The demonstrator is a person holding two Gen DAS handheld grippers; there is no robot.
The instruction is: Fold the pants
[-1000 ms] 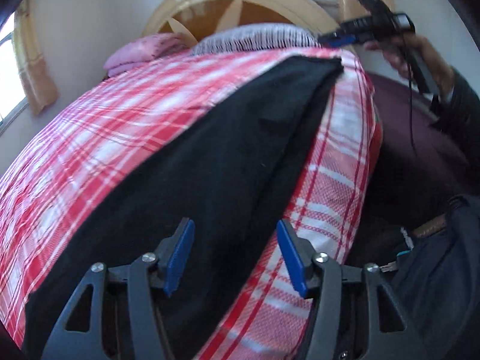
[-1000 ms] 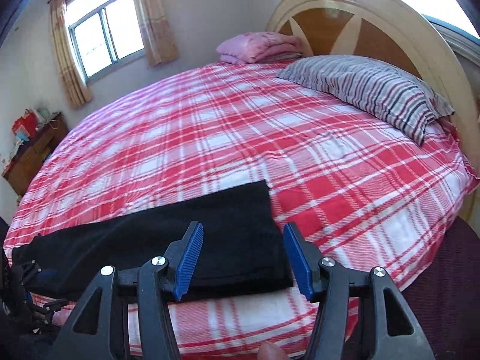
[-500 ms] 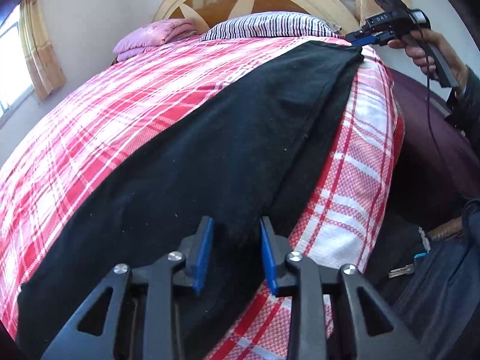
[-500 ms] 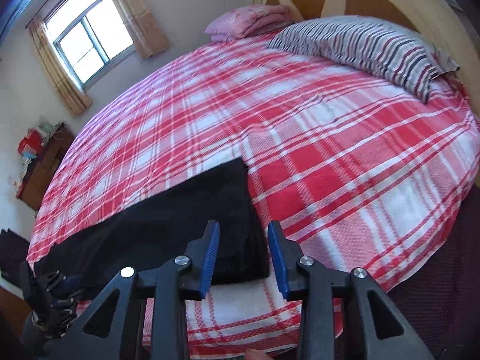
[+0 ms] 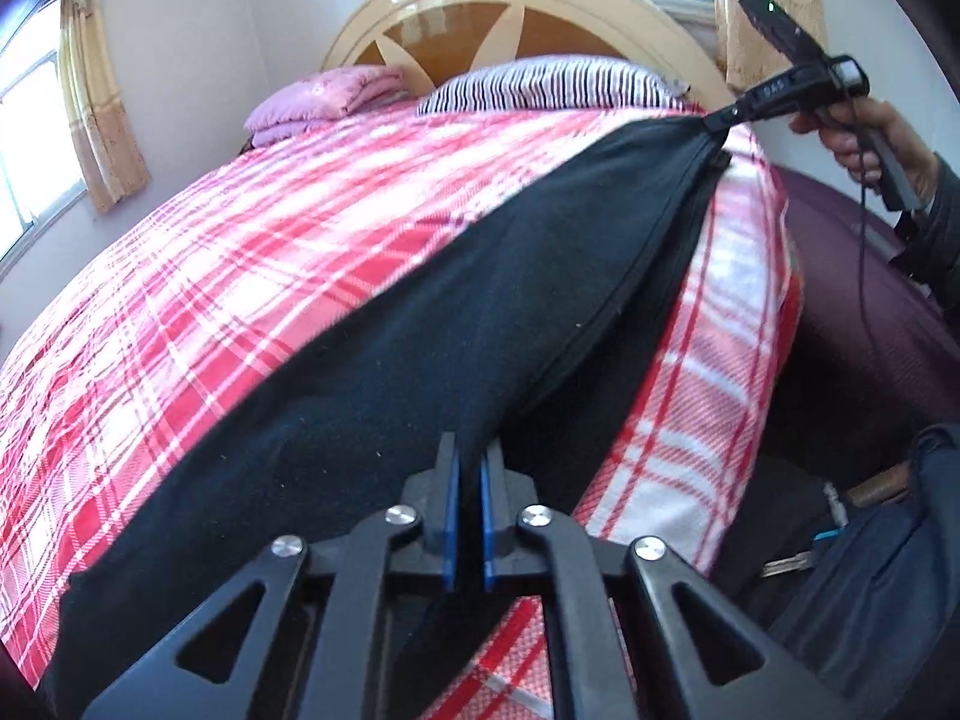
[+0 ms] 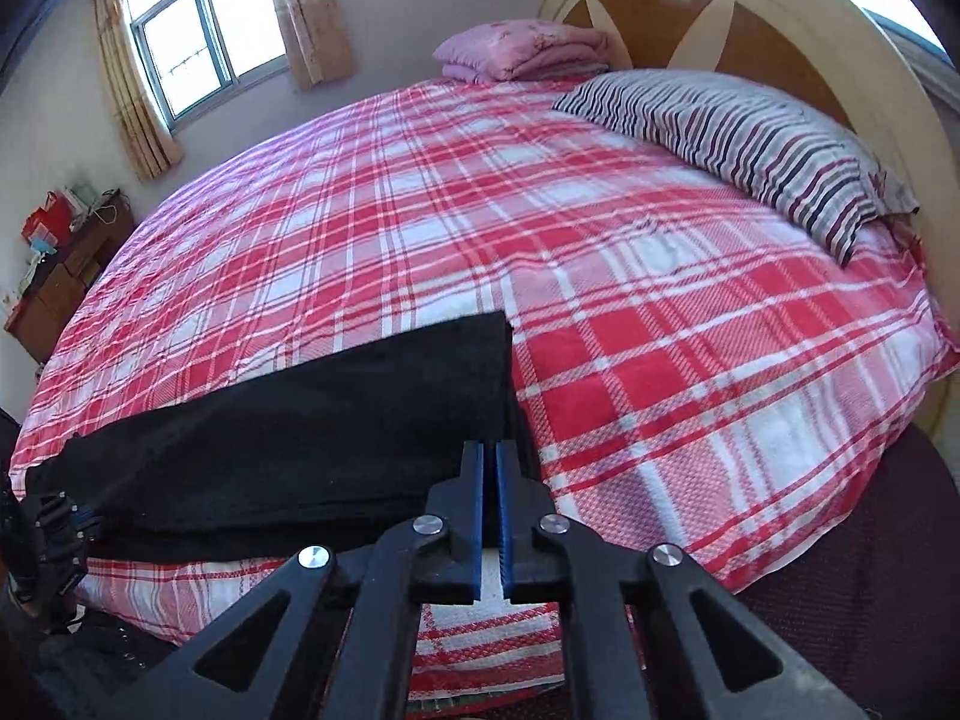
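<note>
Over on the left side, the left gripper (image 5: 468, 468) is clenched tight on the near edge of the black pants (image 5: 420, 324), blue pads pinching a ridge of dark cloth between them, and it points down at a slant toward the bed. The pants lie lengthwise along the near edge of the red plaid bedspread (image 5: 240, 252), stretched between the two grippers. Beyond them the bedspread runs wide and bare toward the window (image 6: 198, 18) and curtains (image 6: 312, 12), with plenty of room to swing the fabric inward. A wooden dresser (image 6: 54, 282) sits off the far left side of the bed, well apart from the action.

Moving across, a folded pink blanket (image 6: 522, 51) rests at the head of the bed, just beside the striped pillow (image 6: 750, 144), both against the curved wooden headboard (image 6: 720, 6) and well away from the pants.

Now to the right: the right gripper (image 6: 489, 480) is also clamped shut on the pants, right at the corner of their end edge, where the black cloth stops and plaid begins. In the left wrist view the right gripper (image 5: 720, 117) shows at the far end, the person's hand (image 5: 864, 138) wrapped around its handle with a dark sleeve (image 5: 942, 222) behind, and the pants' corner lifts slightly to it. Below the bed edge on this side lies a dark maroon surface (image 6: 870, 540).
</note>
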